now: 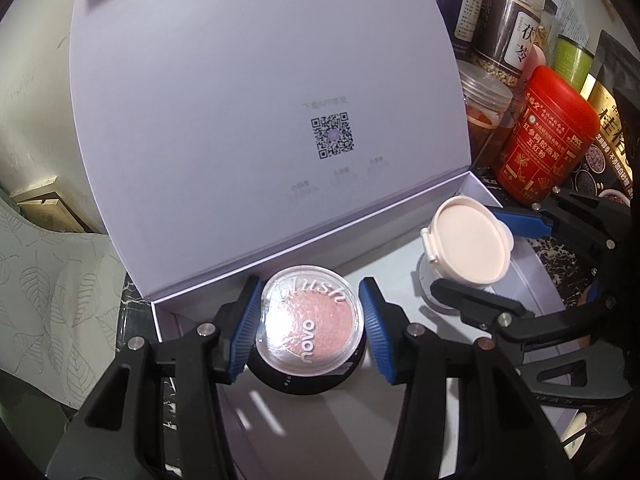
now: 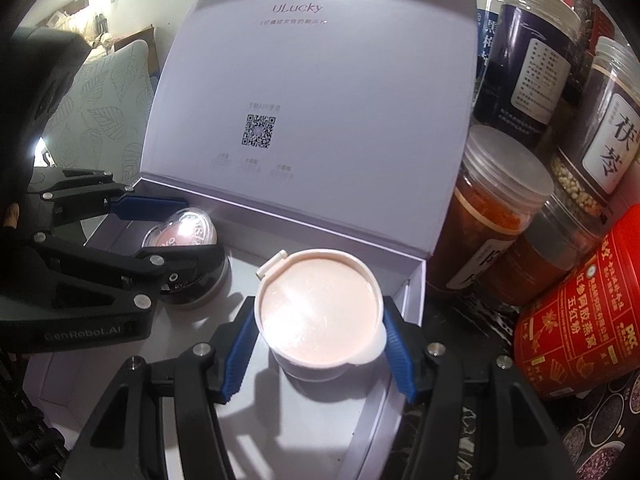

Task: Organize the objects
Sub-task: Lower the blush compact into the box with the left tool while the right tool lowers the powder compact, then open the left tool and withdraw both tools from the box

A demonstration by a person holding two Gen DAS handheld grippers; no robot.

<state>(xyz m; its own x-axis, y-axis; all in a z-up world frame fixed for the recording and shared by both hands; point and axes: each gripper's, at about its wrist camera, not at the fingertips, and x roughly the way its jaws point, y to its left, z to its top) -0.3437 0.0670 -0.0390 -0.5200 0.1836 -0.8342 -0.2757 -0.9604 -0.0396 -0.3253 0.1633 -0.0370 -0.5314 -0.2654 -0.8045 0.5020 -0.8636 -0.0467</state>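
A round blush compact (image 1: 310,320) with a clear lid and black base sits low in the left half of an open pale lilac gift box (image 1: 320,420). My left gripper (image 1: 310,286) is shut on it, blue pads against both sides. A white round jar (image 2: 320,312) with a peach lid is tilted just above the right half of the box floor (image 2: 304,432), and my right gripper (image 2: 319,306) is shut on its sides. In the right wrist view the left gripper (image 2: 196,228) clasps the compact (image 2: 188,228). In the left wrist view the right gripper (image 1: 466,250) holds the jar (image 1: 468,240).
The box lid (image 2: 320,80) stands upright behind both items. A red tin (image 2: 580,312) and several clear jars (image 2: 532,60) of dark goods crowd the right, close to the box wall. Leaf-patterned fabric (image 1: 48,280) lies to the left. The counter (image 2: 460,312) is dark marble.
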